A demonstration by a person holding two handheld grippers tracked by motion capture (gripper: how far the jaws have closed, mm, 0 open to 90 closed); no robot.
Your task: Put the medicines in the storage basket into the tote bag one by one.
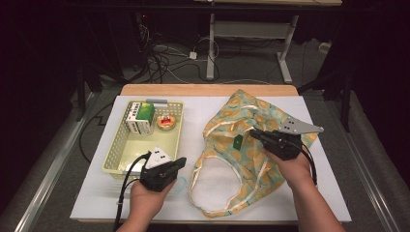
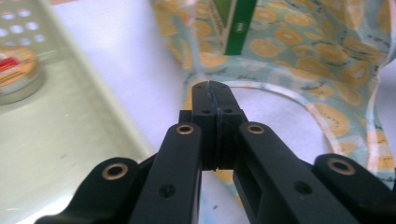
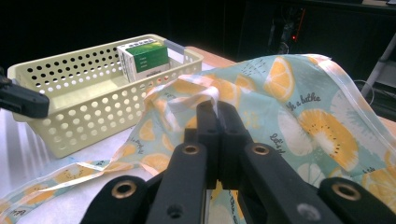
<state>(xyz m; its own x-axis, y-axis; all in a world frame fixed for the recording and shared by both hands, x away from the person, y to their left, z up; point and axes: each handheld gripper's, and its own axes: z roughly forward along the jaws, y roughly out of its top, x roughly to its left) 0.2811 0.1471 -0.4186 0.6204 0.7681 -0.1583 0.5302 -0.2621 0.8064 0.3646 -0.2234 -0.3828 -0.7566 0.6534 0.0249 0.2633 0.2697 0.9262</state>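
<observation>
A cloth bag (image 1: pixel 251 159) with a citrus print lies on the white tabletop, its mouth held up. My right gripper (image 1: pixel 252 133) is shut on the bag's white-trimmed rim (image 3: pixel 212 95) and lifts it. A small green box (image 1: pixel 237 142) stands inside the bag's opening (image 2: pixel 238 23). My left gripper (image 1: pixel 180 163) hovers by the front right corner of a pale yellow basket (image 1: pixel 112 150); its jaws (image 2: pixel 212 91) are shut with nothing between them. In the basket sit a green-and-white box (image 1: pixel 140 117) and a round tin (image 1: pixel 166 123).
The basket's perforated wall (image 3: pixel 84 112) stands left of the bag (image 3: pixel 303 107). The bag's strap loops across the white surface (image 1: pixel 309 183) toward the front edge. Beyond the table are a desk frame (image 1: pixel 211 48) and floor cables.
</observation>
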